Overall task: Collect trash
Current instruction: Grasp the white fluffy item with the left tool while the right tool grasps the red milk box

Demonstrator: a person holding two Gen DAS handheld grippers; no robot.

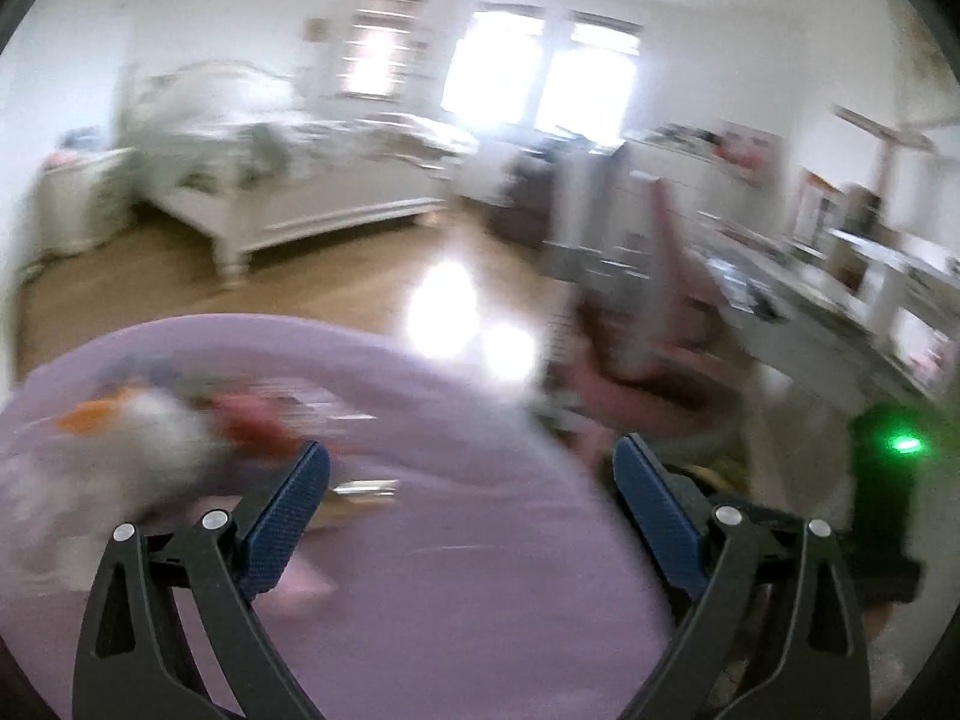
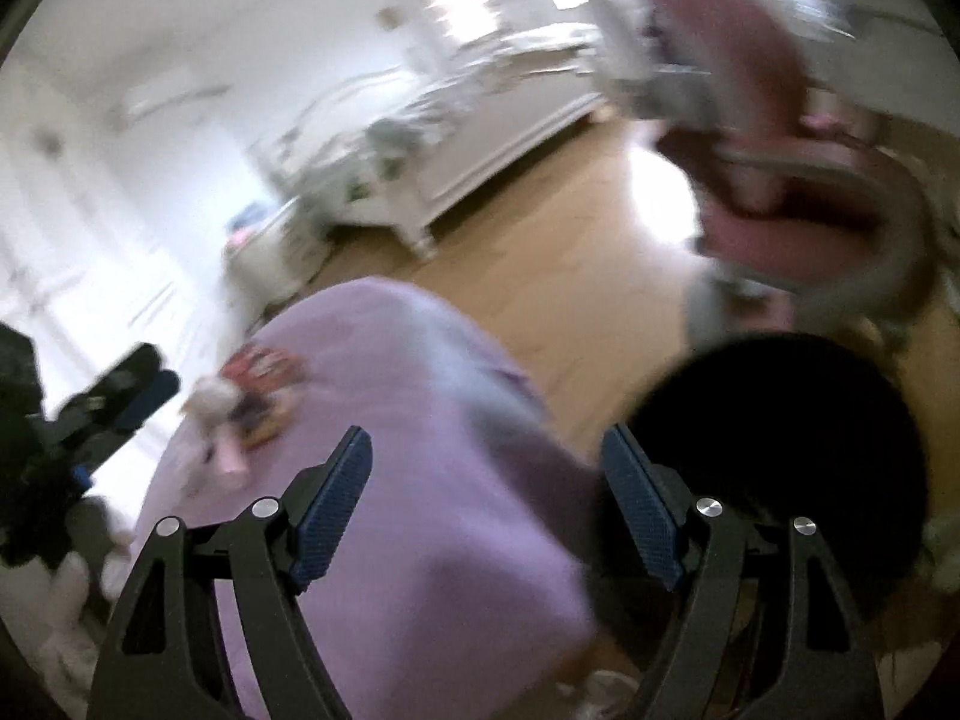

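Both frames blurred. Left gripper (image 1: pixel 471 507) jaws wide, nothing between them; right gripper (image 2: pixel 486 507) likewise open and empty. Trash cluster (image 1: pixel 180 426) lies on lavender surface (image 1: pixel 480 570), ahead-left of both; left gripper nearer. Long axis unreadable. Black bin (image 2: pixel 780 450) at right

A home bedroom. A white bed (image 1: pixel 282 180) with rumpled bedding stands on a wooden floor (image 1: pixel 336 276) beneath bright windows (image 1: pixel 540 78). A pink desk chair (image 2: pixel 774 180) sits beside a cluttered white desk (image 1: pixel 864 282), and a lilac rug (image 1: pixel 456 540) covers the foreground.
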